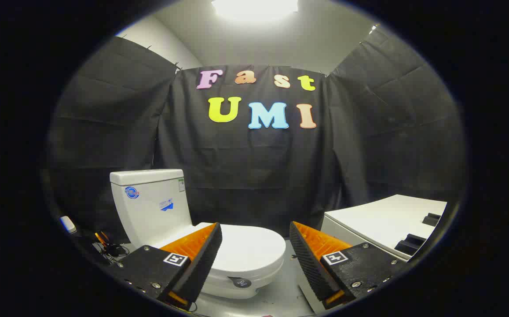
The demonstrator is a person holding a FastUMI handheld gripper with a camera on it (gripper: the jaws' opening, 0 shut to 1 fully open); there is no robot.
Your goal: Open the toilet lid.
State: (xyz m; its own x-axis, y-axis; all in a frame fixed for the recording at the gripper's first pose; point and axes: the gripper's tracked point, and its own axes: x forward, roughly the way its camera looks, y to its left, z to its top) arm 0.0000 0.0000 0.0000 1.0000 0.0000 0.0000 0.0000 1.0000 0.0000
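At the far left, some cables (111,250) lie on the floor beside a white toilet (201,237). Its tank (151,202) stands at the back against the black cloth wall (254,176). The toilet lid (247,248) lies flat and closed over the bowl, just ahead of the left finger and partly between the two. The gripper (255,253) is spread wide, its fingers (201,259) holding nothing and touching nothing. To the right, a white cabinet (382,220) stands near the right finger.
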